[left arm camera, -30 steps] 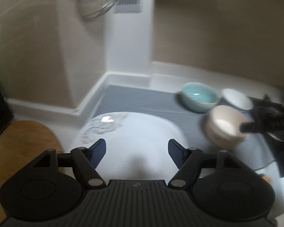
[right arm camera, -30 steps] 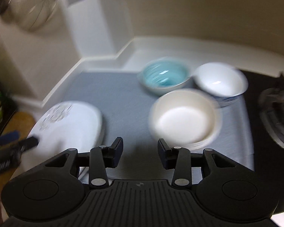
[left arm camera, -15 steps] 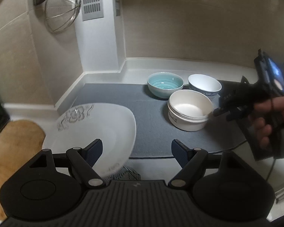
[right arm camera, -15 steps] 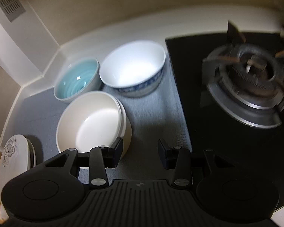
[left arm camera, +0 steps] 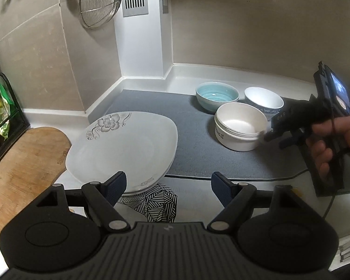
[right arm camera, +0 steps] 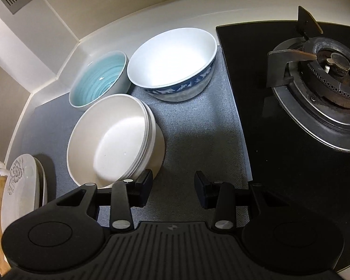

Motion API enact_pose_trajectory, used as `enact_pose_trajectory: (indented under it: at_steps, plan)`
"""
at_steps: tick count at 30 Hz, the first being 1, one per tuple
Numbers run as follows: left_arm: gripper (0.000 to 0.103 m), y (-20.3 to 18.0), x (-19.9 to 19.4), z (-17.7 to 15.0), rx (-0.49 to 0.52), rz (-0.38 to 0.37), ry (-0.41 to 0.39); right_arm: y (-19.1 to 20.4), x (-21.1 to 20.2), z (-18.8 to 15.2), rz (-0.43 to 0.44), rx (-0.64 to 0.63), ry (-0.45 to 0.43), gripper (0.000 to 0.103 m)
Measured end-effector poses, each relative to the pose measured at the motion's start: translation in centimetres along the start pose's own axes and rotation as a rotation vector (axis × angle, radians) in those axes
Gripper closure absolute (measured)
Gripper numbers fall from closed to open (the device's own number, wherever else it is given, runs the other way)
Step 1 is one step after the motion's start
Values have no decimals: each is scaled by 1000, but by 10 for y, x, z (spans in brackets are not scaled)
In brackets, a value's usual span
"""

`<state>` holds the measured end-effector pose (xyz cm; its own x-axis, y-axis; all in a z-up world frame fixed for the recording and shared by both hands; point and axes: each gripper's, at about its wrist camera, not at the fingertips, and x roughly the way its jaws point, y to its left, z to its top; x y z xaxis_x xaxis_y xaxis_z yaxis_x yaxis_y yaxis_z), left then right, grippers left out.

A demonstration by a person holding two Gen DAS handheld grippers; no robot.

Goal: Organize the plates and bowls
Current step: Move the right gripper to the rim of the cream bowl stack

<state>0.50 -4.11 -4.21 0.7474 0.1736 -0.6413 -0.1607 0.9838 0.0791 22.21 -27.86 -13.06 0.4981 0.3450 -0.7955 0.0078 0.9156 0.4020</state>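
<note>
A stack of white flowered plates (left arm camera: 121, 149) lies at the grey mat's (left arm camera: 193, 144) left edge, just ahead and left of my open, empty left gripper (left arm camera: 169, 185). On the mat stand a teal bowl (left arm camera: 217, 95), a blue-patterned white bowl (left arm camera: 263, 100) and a stack of cream bowls (left arm camera: 240, 126). A hand (left arm camera: 333, 140) holds my right gripper (left arm camera: 275, 133) at the cream stack's right side. In the right wrist view that gripper (right arm camera: 173, 186) is partly open over bare mat (right arm camera: 198, 140), its left finger beside the cream bowls (right arm camera: 112, 142). The teal bowl (right arm camera: 98, 81), blue-patterned bowl (right arm camera: 172, 63) and plates (right arm camera: 21, 193) also show.
A black hob with a gas burner (right arm camera: 326, 88) borders the mat on the right. A wooden cutting board (left arm camera: 23, 163) lies left of the plates, a black-and-white patterned piece (left arm camera: 161, 203) in front. A wire strainer (left arm camera: 100, 0) hangs on the wall.
My left gripper drew back off the plates, which now lie ahead and left of it. My right gripper swung right and dropped closer, beside the cream bowls.
</note>
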Motion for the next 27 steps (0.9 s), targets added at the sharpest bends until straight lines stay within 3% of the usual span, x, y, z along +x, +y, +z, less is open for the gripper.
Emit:
enact_pose_trajectory:
  at_steps: [11,18,27]
  plan:
    - [19,-3,-2,1,14,6,-2,1,-24,5,45,19,-115,60]
    - [19,-3,-2,0,27,6,-3,8,-9,8,76,-11,-61,60]
    - [19,-3,-2,0,31,6,2,17,-5,8,111,-38,-46,78]
